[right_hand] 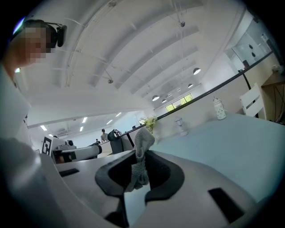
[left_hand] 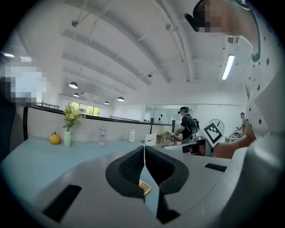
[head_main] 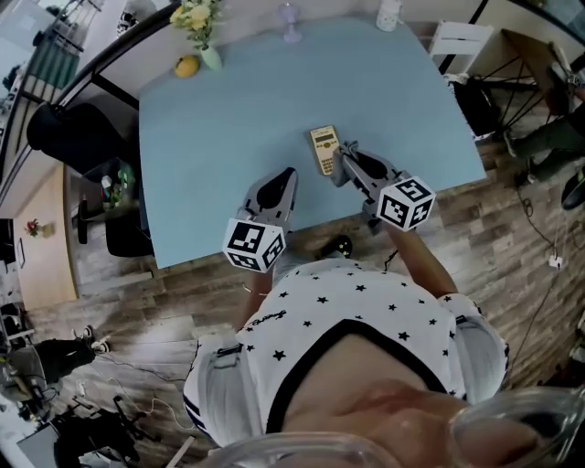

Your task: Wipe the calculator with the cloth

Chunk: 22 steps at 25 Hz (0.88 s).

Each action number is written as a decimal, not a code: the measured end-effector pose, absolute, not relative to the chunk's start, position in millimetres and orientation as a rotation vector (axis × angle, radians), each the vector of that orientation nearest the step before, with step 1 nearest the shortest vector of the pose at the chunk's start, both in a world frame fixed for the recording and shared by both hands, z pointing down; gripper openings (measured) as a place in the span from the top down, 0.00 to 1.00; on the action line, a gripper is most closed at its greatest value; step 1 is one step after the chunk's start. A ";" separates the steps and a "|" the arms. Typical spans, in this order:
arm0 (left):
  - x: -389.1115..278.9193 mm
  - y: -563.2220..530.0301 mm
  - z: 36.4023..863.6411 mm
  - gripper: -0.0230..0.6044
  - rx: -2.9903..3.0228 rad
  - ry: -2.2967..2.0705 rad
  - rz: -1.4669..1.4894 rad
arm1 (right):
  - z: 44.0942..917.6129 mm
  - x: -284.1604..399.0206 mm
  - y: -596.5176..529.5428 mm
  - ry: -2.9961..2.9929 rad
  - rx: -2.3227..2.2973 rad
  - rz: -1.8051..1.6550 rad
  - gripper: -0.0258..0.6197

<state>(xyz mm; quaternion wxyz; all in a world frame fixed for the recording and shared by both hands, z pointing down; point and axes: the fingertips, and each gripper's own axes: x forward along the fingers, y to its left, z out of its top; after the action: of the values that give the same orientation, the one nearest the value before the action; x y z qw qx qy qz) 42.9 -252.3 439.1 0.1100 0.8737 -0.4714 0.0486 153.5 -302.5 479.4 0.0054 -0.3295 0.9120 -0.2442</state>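
A yellowish calculator [head_main: 324, 149] lies flat on the blue table [head_main: 238, 119], near its front edge. My right gripper [head_main: 346, 159] sits just right of the calculator, shut on a grey knitted cloth [right_hand: 142, 153] that sticks up from between the jaws. In the right gripper view the gripper [right_hand: 141, 156] is tilted up over the table. My left gripper [head_main: 289, 175] hovers left of and nearer than the calculator, its jaws shut on nothing. In the left gripper view the gripper [left_hand: 144, 150] shows a corner of the calculator [left_hand: 144, 187] below the jaws.
At the table's far edge stand a vase of yellow flowers [head_main: 203, 27], an orange fruit [head_main: 186, 66], a clear glass [head_main: 290, 20] and a white bottle [head_main: 388, 14]. A black chair [head_main: 73, 137] stands left of the table. Other people work in the background [left_hand: 185, 122].
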 end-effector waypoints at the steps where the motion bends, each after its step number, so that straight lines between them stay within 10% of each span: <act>1: 42.6 -252.7 439.5 0.91 2.560 -1.397 0.144 | 481.9 153.5 -306.5 2.863 -1.026 -0.770 0.88; 22: -24.9 -319.3 443.0 0.91 2.435 -1.603 0.077 | 564.6 104.9 -398.2 3.200 -1.064 -0.822 0.88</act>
<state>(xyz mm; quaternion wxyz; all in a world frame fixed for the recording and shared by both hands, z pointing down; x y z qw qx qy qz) -24.9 -319.3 443.0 0.1126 0.8296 -0.5463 0.0262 104.9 -398.2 564.6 -0.1643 -0.3024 0.9094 -0.2337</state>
